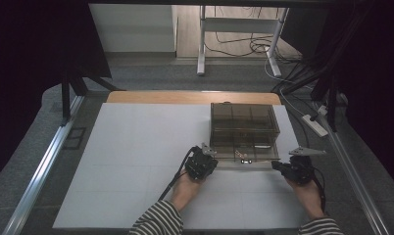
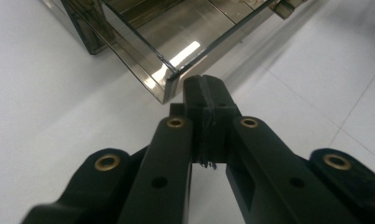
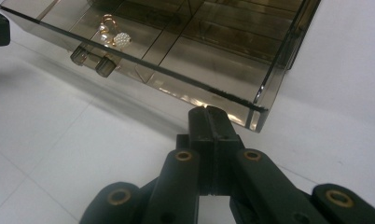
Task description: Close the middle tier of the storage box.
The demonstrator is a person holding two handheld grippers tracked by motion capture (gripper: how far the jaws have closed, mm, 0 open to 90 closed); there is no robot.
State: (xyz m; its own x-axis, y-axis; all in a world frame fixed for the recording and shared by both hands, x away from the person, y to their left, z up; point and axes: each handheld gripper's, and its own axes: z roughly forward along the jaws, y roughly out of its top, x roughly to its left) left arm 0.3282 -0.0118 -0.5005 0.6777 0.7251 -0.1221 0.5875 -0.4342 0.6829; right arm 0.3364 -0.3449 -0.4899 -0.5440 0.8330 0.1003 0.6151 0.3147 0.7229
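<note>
We are working over white table (image 1: 136,161). Smoky transparent plastic drawer box (image 1: 244,122) sitting at far right, bottom drawer (image 3: 176,51) pulled out toward us. Left gripper (image 2: 205,100) touching drawer's front left corner, jaws pressed together, gripping nothing. Right gripper (image 3: 212,122) touching front right corner, jaws likewise closed, empty. Small pearl-and-gold earrings (image 3: 112,35) lying inside drawer.

No writing, label, brand mark, number or sign can be read anywhere here: none on the smoky clear drawer box (image 1: 244,128), none on the white tabletop (image 1: 136,161), none on the black jaws in either gripper view.
</note>
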